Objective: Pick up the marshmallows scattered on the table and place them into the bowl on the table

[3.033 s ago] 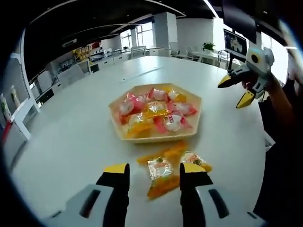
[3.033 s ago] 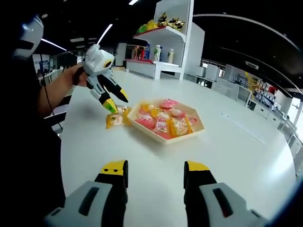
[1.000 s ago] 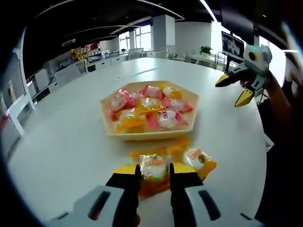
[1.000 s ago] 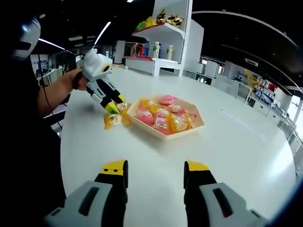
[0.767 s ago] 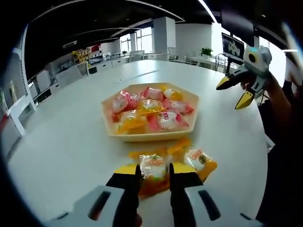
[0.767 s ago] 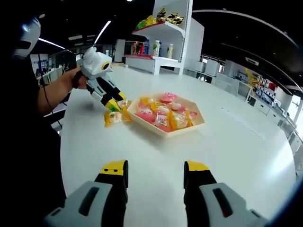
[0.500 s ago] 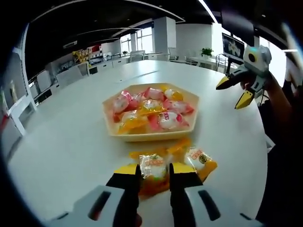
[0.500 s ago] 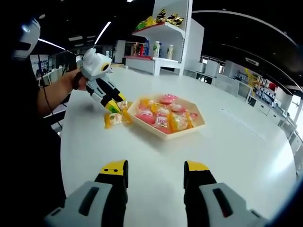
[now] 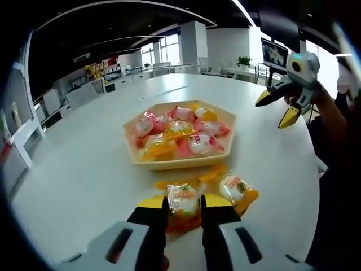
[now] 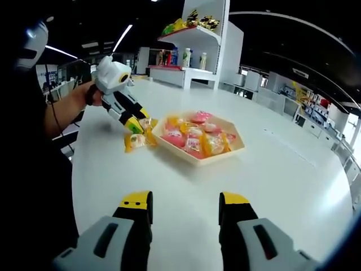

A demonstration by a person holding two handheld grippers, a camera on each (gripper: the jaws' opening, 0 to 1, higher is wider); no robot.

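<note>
In the left gripper view, the left gripper point(image 9: 182, 204) sits low over the white table point(image 9: 73, 169) with its yellow-tipped jaws drawn close on an orange-wrapped marshmallow point(image 9: 183, 199), pinching it between the tips. A second wrapped marshmallow point(image 9: 239, 188) lies just to the right of it, and another orange wrapper shows between the held one and the bowl point(image 9: 180, 161). The hexagonal wooden bowl stands a little farther off, holding a heap of pink and yellow wrapped sweets. Far to the right, the right gripper point(image 9: 273, 107) hangs in the air in a person's hand, its jaws spread with nothing between them.

In the right gripper view, the right gripper point(image 10: 185, 206) has its two jaws standing wide apart above bare table, empty. Beyond them the bowl point(image 10: 217, 156) sits mid-table. At its left edge the left gripper point(image 10: 136, 122), held by a hand point(image 10: 90, 93), points down with its tips on a marshmallow point(image 10: 148, 123); another marshmallow point(image 10: 134, 141) lies on the table just nearer. A white shelf unit point(image 10: 194, 51) with bottles stands far behind.
</note>
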